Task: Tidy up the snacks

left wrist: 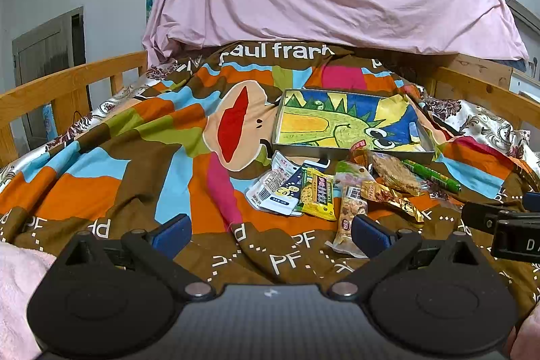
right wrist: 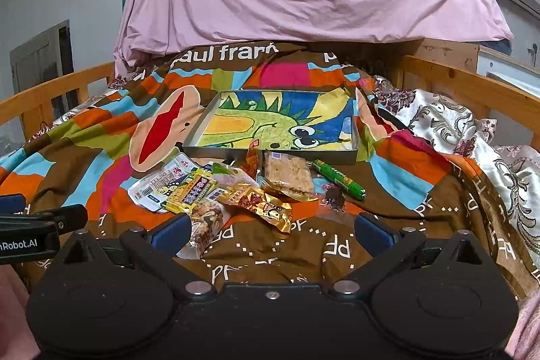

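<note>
Scanning from left to right, the left gripper (left wrist: 270,233) hovers over the patterned quilt (left wrist: 111,157) of the bed with its fingers (left wrist: 170,233) spread wide and nothing between them. The right gripper (right wrist: 270,233) hovers just beside it, fingers (right wrist: 373,230) equally spread and empty; its near finger stands just beside, perhaps touching, a clear nut bar packet (right wrist: 206,226).

The snacks lie in a loose, overlapping pile near the front wall of the tray (right wrist: 270,154), which is lined with a dinosaur drawing and holds no snacks. Pile order, left to right:

1. White packet (right wrist: 158,183).
2. Yellow packet (right wrist: 192,193), overlapping the white one.
3. Gold wrapper (right wrist: 258,203), resting on its neighbours.
4. Oat bar (right wrist: 290,176), close to the tray wall.
5. Green stick (right wrist: 339,179), lying apart at the right end.

No snack has yet been placed in the tray.

Probable faults from this state:

- Double pick: overlapping wrappers may cause the fingers to pinch two packets at once.
- Slip: the glossy foil and film likely slide under light pressure.
- Fabric catch: the soft, wrinkled quilt may be pinched together with a flat packet.
- Crush: the oat bar likely crumbles under a hard squeeze.
- Collision: both grippers work close together over one pile.
</note>
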The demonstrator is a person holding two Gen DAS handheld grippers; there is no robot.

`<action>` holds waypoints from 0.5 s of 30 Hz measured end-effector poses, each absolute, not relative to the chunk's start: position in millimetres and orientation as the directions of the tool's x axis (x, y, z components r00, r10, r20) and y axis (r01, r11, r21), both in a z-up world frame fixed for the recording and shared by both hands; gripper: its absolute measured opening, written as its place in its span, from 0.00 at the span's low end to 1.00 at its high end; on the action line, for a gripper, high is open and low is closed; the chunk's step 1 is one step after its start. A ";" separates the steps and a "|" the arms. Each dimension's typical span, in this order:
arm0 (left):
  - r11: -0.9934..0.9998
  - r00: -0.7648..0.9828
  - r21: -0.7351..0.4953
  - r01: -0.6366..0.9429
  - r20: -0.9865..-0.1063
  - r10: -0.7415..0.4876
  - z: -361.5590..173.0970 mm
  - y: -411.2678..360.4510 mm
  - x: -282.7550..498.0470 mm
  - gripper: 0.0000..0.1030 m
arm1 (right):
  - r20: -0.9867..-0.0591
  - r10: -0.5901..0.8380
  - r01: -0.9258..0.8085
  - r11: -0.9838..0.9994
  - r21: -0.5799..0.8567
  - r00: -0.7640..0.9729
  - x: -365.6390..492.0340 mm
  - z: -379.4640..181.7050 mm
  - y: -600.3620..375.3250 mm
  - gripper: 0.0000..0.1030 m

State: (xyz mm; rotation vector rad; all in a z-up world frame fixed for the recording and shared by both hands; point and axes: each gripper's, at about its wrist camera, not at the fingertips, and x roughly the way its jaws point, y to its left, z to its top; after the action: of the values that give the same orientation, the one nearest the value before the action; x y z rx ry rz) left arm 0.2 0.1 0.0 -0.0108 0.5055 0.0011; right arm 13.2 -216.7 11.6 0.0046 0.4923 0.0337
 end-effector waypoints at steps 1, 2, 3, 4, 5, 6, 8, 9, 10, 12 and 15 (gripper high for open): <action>1.000 0.875 -0.010 -0.004 -0.484 -0.001 0.0 0.1 0.2 1.00 | -0.473 0.033 -0.031 0.999 0.012 0.881 13.1 11.5 -216.8 1.00; 1.000 0.875 -0.010 -0.004 -0.485 -0.001 0.0 0.0 0.2 1.00 | -0.473 0.033 -0.031 0.999 0.012 0.881 13.2 11.4 -216.8 1.00; 1.000 0.875 -0.010 -0.004 -0.485 -0.001 0.0 0.1 0.3 1.00 | -0.473 0.033 -0.031 0.999 0.012 0.880 13.2 11.3 -216.8 1.00; 1.000 0.875 -0.010 -0.003 -0.485 -0.002 0.0 0.1 0.3 1.00 | -0.473 0.033 -0.031 0.999 0.013 0.880 13.2 11.2 -216.8 1.00; 1.000 0.875 -0.010 -0.004 -0.485 -0.002 0.0 0.1 0.2 1.00 | -0.474 0.033 -0.031 0.999 0.012 0.880 13.3 11.1 -216.8 1.00; 1.000 0.874 -0.010 -0.004 -0.485 -0.001 0.1 0.1 0.3 1.00 | -0.474 0.033 -0.031 0.999 0.012 0.880 13.3 11.0 -216.8 1.00; 1.000 0.874 -0.010 -0.004 -0.485 -0.002 0.1 0.1 0.3 1.00 | -0.474 0.033 -0.031 0.999 0.012 0.880 13.3 10.8 -216.8 1.00; 1.000 0.874 -0.010 -0.004 -0.486 -0.001 0.1 0.1 0.3 1.00 | -0.474 0.033 -0.031 0.999 0.012 0.880 13.3 10.7 -216.8 1.00; 1.000 0.874 -0.010 -0.004 -0.486 -0.001 0.0 0.1 0.2 1.00 | -0.474 0.033 -0.031 0.999 0.012 0.880 13.3 10.6 -216.8 1.00; 1.000 0.874 -0.010 -0.004 -0.486 -0.002 0.1 0.1 0.3 1.00 | -0.475 0.033 -0.031 0.999 0.012 0.879 13.4 10.5 -216.8 1.00; 1.000 0.874 -0.010 -0.004 -0.486 -0.002 0.0 0.1 0.3 1.00 | -0.476 0.033 -0.031 0.999 0.012 0.879 13.6 10.3 -216.9 1.00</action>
State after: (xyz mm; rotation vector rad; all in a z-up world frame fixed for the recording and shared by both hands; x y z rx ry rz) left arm 0.3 0.1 0.0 -0.0110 0.5081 0.0012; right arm 13.6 -216.9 10.3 0.0044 0.4962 0.0336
